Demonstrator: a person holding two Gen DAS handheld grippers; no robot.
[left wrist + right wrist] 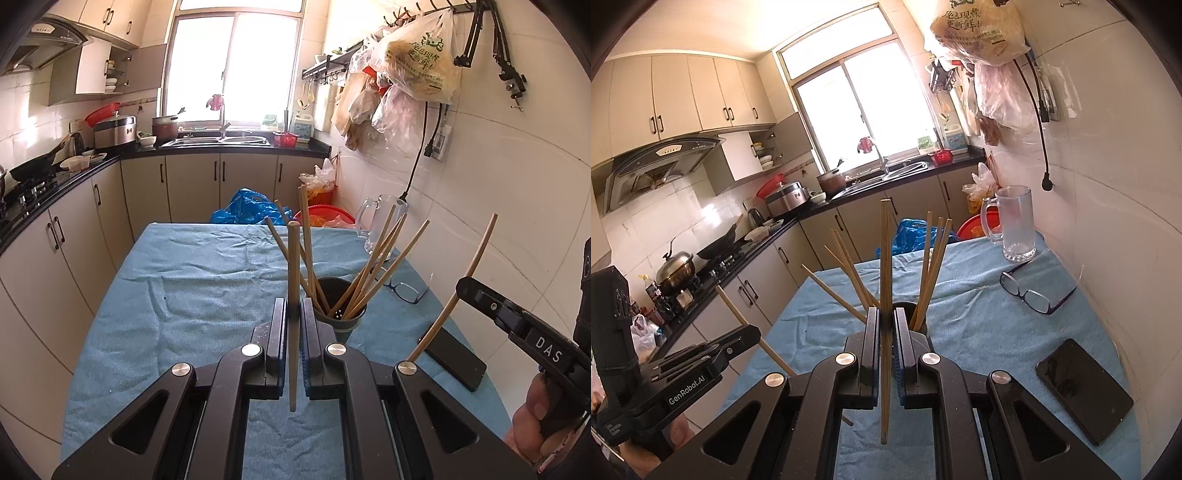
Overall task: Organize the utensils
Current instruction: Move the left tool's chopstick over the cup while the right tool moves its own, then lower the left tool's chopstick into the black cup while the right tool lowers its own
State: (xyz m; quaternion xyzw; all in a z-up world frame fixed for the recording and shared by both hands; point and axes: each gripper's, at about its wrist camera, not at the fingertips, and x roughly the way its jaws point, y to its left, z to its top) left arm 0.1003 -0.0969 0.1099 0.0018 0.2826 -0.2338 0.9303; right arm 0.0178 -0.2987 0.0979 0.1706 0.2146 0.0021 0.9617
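Step in hand, as judged: loose chopsticks are being carried to the dark holder cup (338,312), standing right of centre on the blue-clothed bench (192,280).

Left gripper (294,314): jaws closed to a narrow gap, one chopstick (293,295) pinched upright between them, lower tip hanging above the cloth, just near-left of the cup.

Right gripper (885,317): likewise nearly closed on a second chopstick (885,280), upright, directly on the near side of the cup.

Next move, as judged: each stick needs lifting until its tip clears the rim, then lowering among the splayed sticks before release; a snag on leaning ones is possible.

Count: two chopsticks held, one per gripper; about eight in the cup (overlap makes this uncertain). At right: one pair of glasses (1032,293), one glass mug (1015,225), one phone (1084,391).
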